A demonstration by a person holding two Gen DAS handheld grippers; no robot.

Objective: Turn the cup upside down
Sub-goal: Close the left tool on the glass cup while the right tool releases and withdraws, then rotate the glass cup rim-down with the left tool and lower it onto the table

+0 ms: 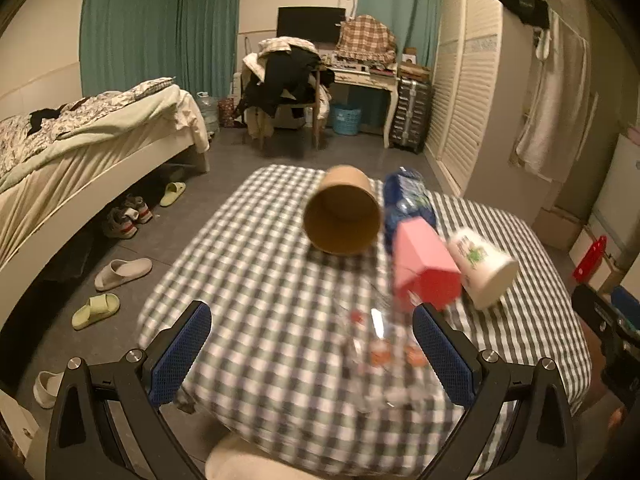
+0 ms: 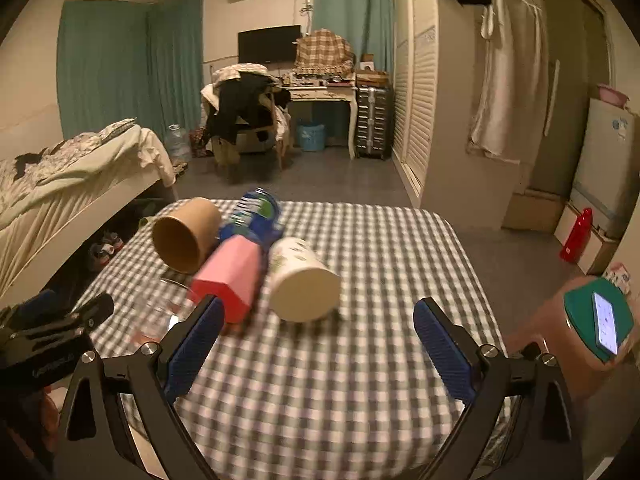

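Several cups lie on their sides on a checked tablecloth (image 1: 260, 300): a brown paper cup (image 1: 342, 212) (image 2: 186, 236), a pink cup (image 1: 424, 268) (image 2: 230, 276), a white printed cup (image 1: 482, 266) (image 2: 302, 280) and a blue patterned one (image 1: 408, 200) (image 2: 256, 212). A clear glass (image 1: 380, 344) (image 2: 160, 312), blurred, lies nearest. My left gripper (image 1: 312, 356) is open above the table's near edge, with the glass between its fingers' line of view. My right gripper (image 2: 318, 352) is open and empty, just short of the white cup.
A bed (image 1: 80, 152) with shoes and slippers (image 1: 120, 276) under and beside it stands left. A chair piled with clothes (image 1: 288, 76) and a desk stand at the back. A wardrobe (image 1: 472, 80) is right. A red bottle (image 2: 576, 236) stands on the floor.
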